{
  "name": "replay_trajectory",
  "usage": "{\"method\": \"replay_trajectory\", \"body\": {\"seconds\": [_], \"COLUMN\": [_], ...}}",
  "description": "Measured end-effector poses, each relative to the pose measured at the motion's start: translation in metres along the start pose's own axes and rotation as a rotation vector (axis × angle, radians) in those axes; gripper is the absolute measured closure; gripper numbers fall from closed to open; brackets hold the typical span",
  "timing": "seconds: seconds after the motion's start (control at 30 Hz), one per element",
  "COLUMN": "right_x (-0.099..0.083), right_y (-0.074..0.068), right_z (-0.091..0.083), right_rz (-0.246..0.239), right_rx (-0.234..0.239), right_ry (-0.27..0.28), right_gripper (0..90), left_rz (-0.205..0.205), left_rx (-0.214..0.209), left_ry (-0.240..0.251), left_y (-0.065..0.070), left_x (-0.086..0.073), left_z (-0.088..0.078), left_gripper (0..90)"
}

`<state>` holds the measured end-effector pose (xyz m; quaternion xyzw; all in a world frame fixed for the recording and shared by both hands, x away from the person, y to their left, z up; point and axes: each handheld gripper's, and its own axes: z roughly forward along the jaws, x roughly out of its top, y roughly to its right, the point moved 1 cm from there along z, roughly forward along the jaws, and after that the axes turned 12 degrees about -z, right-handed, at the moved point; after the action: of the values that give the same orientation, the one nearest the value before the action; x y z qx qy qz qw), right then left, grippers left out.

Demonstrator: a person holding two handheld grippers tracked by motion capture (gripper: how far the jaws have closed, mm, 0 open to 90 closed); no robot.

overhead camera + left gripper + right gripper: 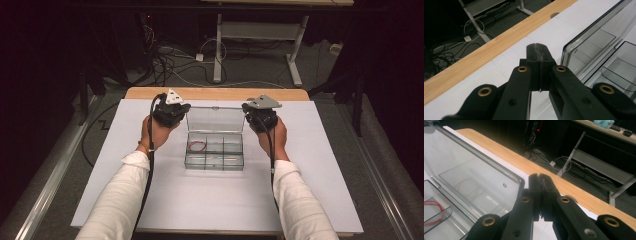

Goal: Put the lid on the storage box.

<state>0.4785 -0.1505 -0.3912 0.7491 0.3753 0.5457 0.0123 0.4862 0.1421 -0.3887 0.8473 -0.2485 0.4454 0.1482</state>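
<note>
A clear plastic box sits in the middle of the white sheet on the table, its lid standing upright at the far side and its base split into small compartments; a loop of red wire lies in the near-left one. The left tool hangs just beside the lid's left edge and the right tool just beside its right edge, each with its jaws pressed together on nothing. The box looks light, thin-walled and stiff, with a smooth, glossy surface that will likely slip under hard pads and slide on the sheet if pushed from one side only. The lid probably swings freely on its hinge, so it is best taken by the top corners or nudged evenly from both sides, while the base may need steadying at its rim
</note>
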Motion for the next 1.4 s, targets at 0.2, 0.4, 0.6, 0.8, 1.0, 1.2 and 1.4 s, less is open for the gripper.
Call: {"method": "replay_trajectory", "body": {"seconds": [0.2, 0.4, 0.6, 0.8, 1.0, 1.2, 1.4], "right_x": [-0.001, -0.002, -0.003, -0.005, -0.008, -0.012, -0.016], "right_y": [0.0, -0.001, -0.004, -0.008, -0.012, -0.017, -0.024], "right_z": [-0.002, -0.004, -0.006, -0.008, -0.012, -0.017, -0.022], "right_rz": [-0.005, -0.005, -0.019, -0.011, -0.015, -0.023, -0.006], "right_rx": [0.014, 0.038, 0.031, 0.031, 0.027, 0.032, 0.043], "right_ry": [-0.001, 0.002, 0.001, 0.012, 0.021, 0.024, 0.025], "right_gripper": [90.0, 90.0, 90.0, 90.0, 90.0, 90.0, 90.0], "left_rz": [0.008, 0.022, 0.022, 0.049, 0.061, 0.058, 0.05], "left_rx": [0.0, -0.002, -0.008, 0.016, 0.025, 0.025, 0.023], "left_ry": [0.001, 0.008, 0.018, 0.025, 0.03, 0.035, 0.045], "left_y": [0.002, 0.004, 0.006, 0.01, 0.013, 0.017, 0.02], "left_x": [-0.002, -0.006, -0.008, -0.011, -0.019, -0.025, -0.033], "left_z": [-0.002, -0.005, -0.007, -0.008, -0.01, -0.013, -0.015], "left_gripper": [87.0, 86.7, 86.7, 86.1, 86.1, 86.0, 84.9]}}
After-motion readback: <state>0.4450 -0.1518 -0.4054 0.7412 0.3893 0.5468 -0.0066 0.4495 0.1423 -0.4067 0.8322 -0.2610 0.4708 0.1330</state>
